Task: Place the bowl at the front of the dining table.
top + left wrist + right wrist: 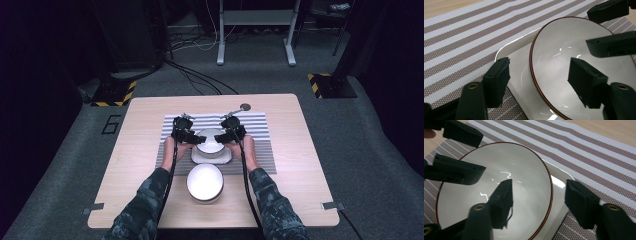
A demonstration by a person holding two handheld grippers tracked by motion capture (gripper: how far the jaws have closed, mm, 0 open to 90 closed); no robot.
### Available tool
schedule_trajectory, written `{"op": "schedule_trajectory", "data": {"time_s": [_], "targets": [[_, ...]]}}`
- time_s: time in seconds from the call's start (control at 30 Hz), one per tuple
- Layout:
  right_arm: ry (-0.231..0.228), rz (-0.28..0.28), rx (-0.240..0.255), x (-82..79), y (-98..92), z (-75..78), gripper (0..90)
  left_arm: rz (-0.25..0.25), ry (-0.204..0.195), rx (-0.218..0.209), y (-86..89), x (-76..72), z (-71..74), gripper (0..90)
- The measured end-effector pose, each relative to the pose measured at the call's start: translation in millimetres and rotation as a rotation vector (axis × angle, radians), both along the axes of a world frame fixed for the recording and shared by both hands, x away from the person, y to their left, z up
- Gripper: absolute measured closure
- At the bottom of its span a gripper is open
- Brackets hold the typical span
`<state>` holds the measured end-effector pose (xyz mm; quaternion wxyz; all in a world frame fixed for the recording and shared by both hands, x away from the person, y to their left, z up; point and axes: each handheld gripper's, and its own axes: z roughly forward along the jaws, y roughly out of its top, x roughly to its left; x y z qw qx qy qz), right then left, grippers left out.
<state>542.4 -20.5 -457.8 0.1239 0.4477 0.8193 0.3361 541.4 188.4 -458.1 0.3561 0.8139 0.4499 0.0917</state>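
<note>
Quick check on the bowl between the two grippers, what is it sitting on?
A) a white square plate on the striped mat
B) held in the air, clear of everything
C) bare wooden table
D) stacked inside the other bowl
A: the brown-rimmed white bowl rests on a white square plate that lies on the striped placemat; the second bowl sits apart, nearer the person, on the table.
</note>
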Motion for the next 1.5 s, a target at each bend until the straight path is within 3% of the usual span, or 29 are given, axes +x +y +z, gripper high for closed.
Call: {"op": "schedule_trajectory", "data": {"time_s": [0.23,0.47,0.8,1.3,1.5], "targets": [[-0.027,0.018,0.001,-8.2,-2.1,9.8,16.1,-0.02,-0.013,-0.005,4.2,-7.4,12.3,20.2],[-0.043,0.048,0.004,-21.1,-8.9,18.9,8.1,-0.054,-0.032,0.0,4.0,-18.7,23.8,14.3],[-0.068,0.062,0.018,-39.8,-25.3,30.1,0.4,-0.08,-0.049,0.012,5.7,-36.2,32.6,7.2],[-0.104,0.077,0.001,-62.4,-35.3,38.2,0.0,-0.094,-0.051,0.033,23.6,-55.3,34.5,2.9],[-0.128,0.082,-0.014,-73.5,-40.3,42.6,0.0,-0.092,-0.066,0.018,33.2,-64.2,37.4,1.6]]}}
